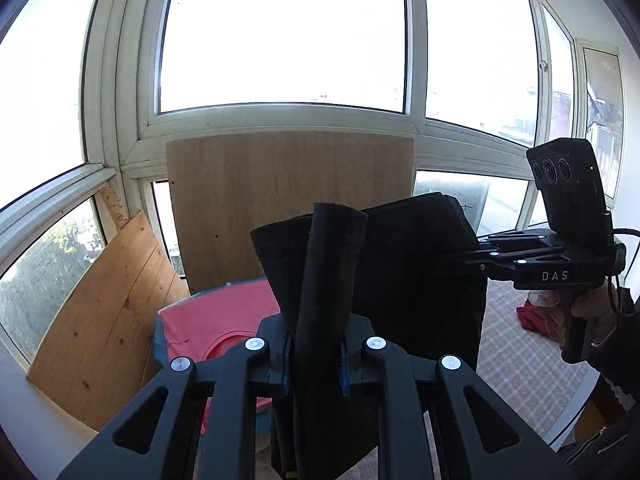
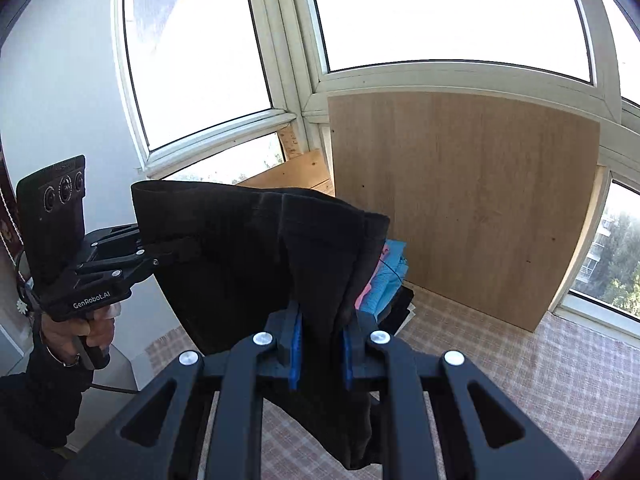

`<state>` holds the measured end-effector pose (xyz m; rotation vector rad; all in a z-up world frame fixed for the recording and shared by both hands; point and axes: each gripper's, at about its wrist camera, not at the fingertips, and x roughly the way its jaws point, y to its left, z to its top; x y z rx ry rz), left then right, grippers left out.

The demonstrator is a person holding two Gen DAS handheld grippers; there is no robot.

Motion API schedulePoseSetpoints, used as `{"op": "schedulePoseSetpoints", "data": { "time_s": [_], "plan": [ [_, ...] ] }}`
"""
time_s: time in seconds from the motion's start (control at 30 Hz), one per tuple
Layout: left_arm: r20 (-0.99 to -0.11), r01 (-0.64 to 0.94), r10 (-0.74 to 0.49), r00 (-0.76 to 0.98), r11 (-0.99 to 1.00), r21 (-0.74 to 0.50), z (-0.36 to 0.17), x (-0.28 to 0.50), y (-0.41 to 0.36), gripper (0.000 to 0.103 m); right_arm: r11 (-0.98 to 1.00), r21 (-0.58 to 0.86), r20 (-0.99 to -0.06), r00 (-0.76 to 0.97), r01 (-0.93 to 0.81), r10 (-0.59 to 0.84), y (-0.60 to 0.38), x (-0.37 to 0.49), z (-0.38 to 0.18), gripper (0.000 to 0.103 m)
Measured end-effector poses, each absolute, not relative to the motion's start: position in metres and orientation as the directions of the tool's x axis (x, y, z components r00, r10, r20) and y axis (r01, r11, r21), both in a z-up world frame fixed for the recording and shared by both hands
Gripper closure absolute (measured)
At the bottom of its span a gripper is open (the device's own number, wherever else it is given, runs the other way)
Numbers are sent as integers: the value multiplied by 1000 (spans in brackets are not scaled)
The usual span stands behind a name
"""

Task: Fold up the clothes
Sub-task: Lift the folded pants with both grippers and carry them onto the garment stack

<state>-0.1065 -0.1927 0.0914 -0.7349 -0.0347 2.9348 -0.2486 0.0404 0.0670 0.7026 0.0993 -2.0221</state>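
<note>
Left wrist view shows the left tool [image 1: 314,354] clamped on a bunched edge of the black garment [image 1: 416,272], which hangs in the air in front of the wooden board [image 1: 288,200], above the pink and blue clothes [image 1: 208,328]. To the garment's right, the right tool [image 1: 460,258] is clamped on the other end. With such narrow pinches, the heavy cloth could slip out, or sag unevenly and crease the fold.
</note>
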Motion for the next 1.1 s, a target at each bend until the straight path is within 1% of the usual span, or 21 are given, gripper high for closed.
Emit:
{"op": "schedulePoseSetpoints", "data": {
  "time_s": [0.1, 0.17, 0.27, 0.33, 0.43, 0.57, 0.77, 0.83, 0.9, 0.93, 0.97, 1.03, 1.1],
  "plan": [
    [-477, -82, 103, -873, -995, -66, 91, -116, -227, 88, -506, 266, -517, -322, 821, -793, 4, -260, 68, 88],
    [-502, -67, 96, -860, -995, -75, 82, -135, -250, 88, -492, 296, -528, -289, 819, -798, -26, -274, 66, 88],
    [-571, -35, 62, -819, -998, -58, 56, -182, -281, 87, -494, 329, -568, -249, 805, -784, -67, -303, 57, 88],
    [-626, -20, 72, -776, -996, -89, 29, -221, -300, 87, -513, 313, -607, -248, 799, -755, -98, -324, 40, 88],
    [-683, -2, 77, -726, -994, -110, -9, -271, -317, 88, -560, 310, -677, -235, 768, -697, -118, -366, 7, 88],
    [-726, -12, 111, -678, -990, -140, -42, -314, -328, 88, -616, 298, -743, -228, 729, -629, -127, -408, -33, 88],
    [-761, -6, 134, -635, -986, -169, -73, -344, -340, 87, -629, 360, -760, -175, 689, -626, -136, -447, -64, 88],
    [-766, 11, 143, -627, -981, -193, -82, -348, -347, 85, -631, 343, -781, -162, 696, -603, -145, -456, -72, 84],
    [-763, 33, 158, -627, -973, -229, -86, -347, -354, 79, -635, 287, -810, -172, 717, -560, -152, -461, -77, 68],
    [-759, 40, 158, -631, -971, -235, -86, -345, -357, 74, -636, 277, -811, -180, 720, -557, -151, -462, -75, 64],
    [-756, 45, 142, -639, -974, -221, -84, -343, -358, 69, -638, 275, -807, -188, 720, -560, -149, -463, -71, 62],
    [-749, 68, 81, -657, -984, -167, -77, -338, -358, 64, -645, 269, -797, -211, 715, -566, -142, -465, -63, 59],
    [-741, 79, 44, -670, -988, -131, -69, -334, -359, 64, -671, 244, -787, -261, 700, -559, -131, -465, -51, 58]
  ]
}}
